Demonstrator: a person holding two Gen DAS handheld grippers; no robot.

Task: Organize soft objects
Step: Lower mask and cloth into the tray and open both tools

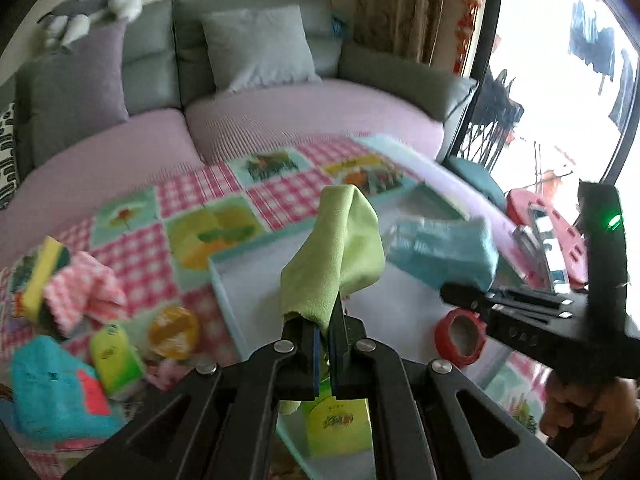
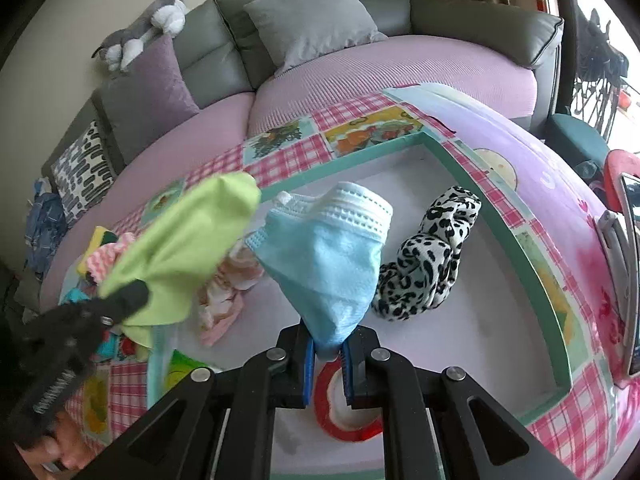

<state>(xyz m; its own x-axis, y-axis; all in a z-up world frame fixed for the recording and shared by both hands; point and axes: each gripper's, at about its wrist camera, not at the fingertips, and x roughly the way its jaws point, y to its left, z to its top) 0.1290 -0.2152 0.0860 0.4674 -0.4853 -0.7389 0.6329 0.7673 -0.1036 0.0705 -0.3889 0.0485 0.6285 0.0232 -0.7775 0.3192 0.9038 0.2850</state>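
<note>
My left gripper [image 1: 325, 322] is shut on a lime-green cloth [image 1: 336, 248], which stands up above the white tray with a teal rim [image 1: 224, 280]. My right gripper [image 2: 328, 346] is shut on a light blue face mask [image 2: 328, 260] and holds it over the same tray [image 2: 520, 248]. A leopard-print fabric piece [image 2: 428, 260] and a pink-and-white cloth [image 2: 228, 288] lie inside the tray. In the right wrist view the left gripper [image 2: 134, 296] with the green cloth [image 2: 188, 248] hangs at the tray's left side. In the left wrist view the right gripper [image 1: 450, 292] with the mask [image 1: 440, 252] is at the right.
A red tape roll [image 2: 344, 412] lies at the tray's near edge. On the checked cloth to the left of the tray lie a yellow sponge [image 1: 40, 276], a pink cloth [image 1: 84, 296], a blue pouch [image 1: 52, 392] and a green packet [image 1: 116, 360]. A grey sofa [image 1: 248, 20] with cushions stands behind.
</note>
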